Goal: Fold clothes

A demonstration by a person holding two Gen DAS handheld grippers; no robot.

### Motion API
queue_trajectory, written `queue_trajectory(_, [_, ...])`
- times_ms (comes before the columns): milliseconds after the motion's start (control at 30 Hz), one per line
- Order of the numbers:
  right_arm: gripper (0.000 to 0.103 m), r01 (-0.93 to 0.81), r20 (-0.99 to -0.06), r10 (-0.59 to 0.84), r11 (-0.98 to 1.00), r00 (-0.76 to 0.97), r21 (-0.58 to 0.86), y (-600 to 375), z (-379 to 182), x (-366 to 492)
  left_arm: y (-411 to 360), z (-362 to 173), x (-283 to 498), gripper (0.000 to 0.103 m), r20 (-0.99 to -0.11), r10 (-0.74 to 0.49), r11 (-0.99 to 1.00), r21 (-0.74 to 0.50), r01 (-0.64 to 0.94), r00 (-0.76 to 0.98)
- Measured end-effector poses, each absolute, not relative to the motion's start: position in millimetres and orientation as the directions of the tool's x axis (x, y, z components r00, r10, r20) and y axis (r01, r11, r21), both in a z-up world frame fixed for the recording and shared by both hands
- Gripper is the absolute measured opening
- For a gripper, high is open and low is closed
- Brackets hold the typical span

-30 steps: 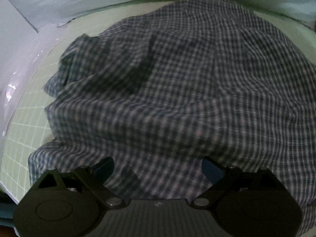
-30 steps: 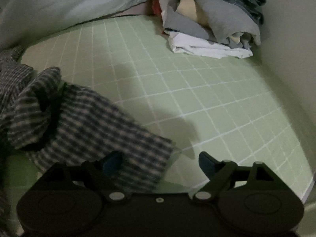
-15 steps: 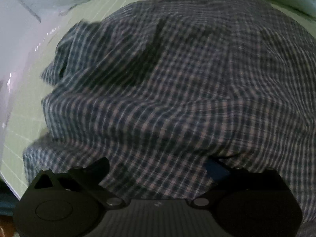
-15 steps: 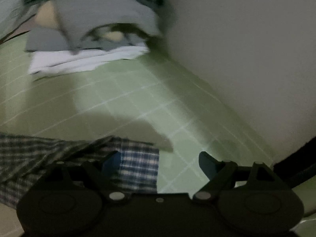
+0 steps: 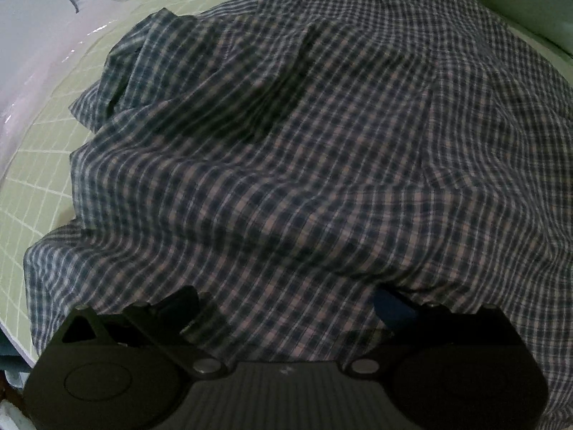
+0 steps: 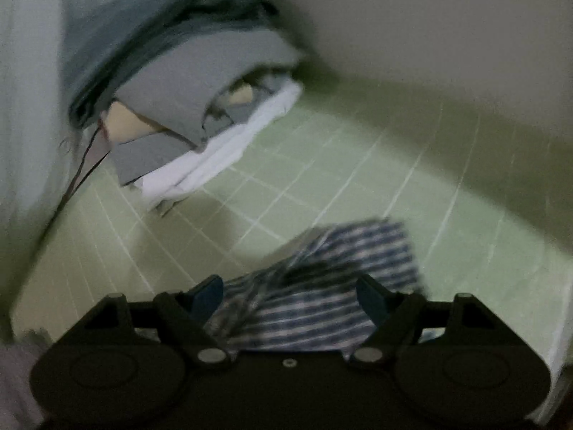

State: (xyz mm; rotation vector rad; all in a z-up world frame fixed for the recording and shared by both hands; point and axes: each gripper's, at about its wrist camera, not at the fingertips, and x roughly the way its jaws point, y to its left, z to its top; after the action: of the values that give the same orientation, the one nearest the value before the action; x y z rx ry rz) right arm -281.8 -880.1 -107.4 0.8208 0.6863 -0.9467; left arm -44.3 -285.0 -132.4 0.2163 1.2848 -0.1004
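The left tool (image 5: pixel 286 308) is being held spread wide over the checked shirt (image 5: pixel 322 143), one finger on top of the cloth and the other partly tucked under a fold, with nothing pinched yet. The right tool (image 6: pixel 290 297) is also unclenched; its jaws have just been closing a little, with a striped end of the same shirt (image 6: pixel 333 279), probably a sleeve or cuff though motion blur makes that uncertain, lying loosely between them and not pressed by the pads. The shirt is lying crumpled and spread across the green gridded mat (image 5: pixel 39 165) on the bench, covering most of the left view. A stack of folded clothes (image 6: pixel 186 100) is sitting well apart, at the back of the mat (image 6: pixel 358 179) against the wall. The step in hand is judged to be taking hold of two edges for flattening before folding. For this to go well, a single layer at the hem or cuff should be pinched by each tool, not a bunched fold, and the cloth should be pulled taut and level so that wrinkles are being drawn out.
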Motion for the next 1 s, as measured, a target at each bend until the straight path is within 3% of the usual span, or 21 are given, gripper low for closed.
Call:
queue_trajectory(67, [0.075, 0.896, -0.811, -0.404, 0.317, 0.424, 0.31, -884.3, -111.3, -271.7, -285.5, -131.9, -41.4, 0.103, -0.96, 0.039, 0.976, 0.096, 0.195, 0.278])
queue_trajectory(133, [0.058, 0.903, -0.821, -0.4, 0.308, 0.407, 0.298, -888.8, -113.6, -260.7, -283.0, -132.2, -37.2, 0.103, -0.962, 0.027, 0.979, 0.081, 0.189, 0.273])
queue_trajectory(233, [0.026, 0.908, -0.833, -0.404, 0.339, 0.378, 0.247, -894.2, -111.8, -247.4, -275.5, -134.0, -32.2, 0.103, -0.964, 0.007, 0.984, 0.054, 0.172, 0.265])
queue_trajectory(267, [0.011, 0.905, -0.835, -0.399, 0.351, 0.378, 0.242, -895.5, -111.1, -244.4, -271.5, -134.1, -30.6, 0.103, -0.965, 0.0, 0.985, 0.045, 0.166, 0.262])
queue_trajectory(333, [0.005, 0.888, -0.827, -0.387, 0.378, 0.408, 0.262, -898.6, -110.6, -241.9, -264.2, -134.4, -27.5, 0.103, -0.966, -0.013, 0.988, 0.028, 0.154, 0.258])
queue_trajectory(433, [0.004, 0.848, -0.774, -0.425, 0.462, 0.47, 0.261, -899.2, -91.6, -238.8, -261.2, -134.3, -26.0, 0.103, -0.966, -0.02, 0.988, 0.021, 0.155, 0.258])
queue_trajectory(667, [0.003, 0.776, -0.534, -0.569, 0.522, 0.626, 0.355, -859.4, -9.6, -291.5, -242.0, -136.2, -16.8, 0.103, -0.964, -0.027, 0.988, 0.014, 0.152, 0.263])
queue_trajectory(867, [0.008, 0.899, -0.774, -0.472, 0.331, 0.421, 0.287, -849.4, -93.6, -326.0, -238.3, -136.2, -11.8, 0.103, -0.965, -0.028, 0.987, 0.014, 0.159, 0.26])
queue_trajectory(933, [0.015, 0.913, -0.808, -0.435, 0.282, 0.397, 0.296, -846.9, -112.4, -334.3, -240.3, -136.1, -14.4, 0.103, -0.966, -0.024, 0.988, 0.017, 0.155, 0.256])
queue_trajectory(1000, [0.039, 0.917, -0.801, -0.456, 0.277, 0.388, 0.287, -844.6, -112.6, -333.4, -249.6, -139.8, -9.1, 0.103, -0.968, -0.019, 0.988, 0.021, 0.153, 0.252])
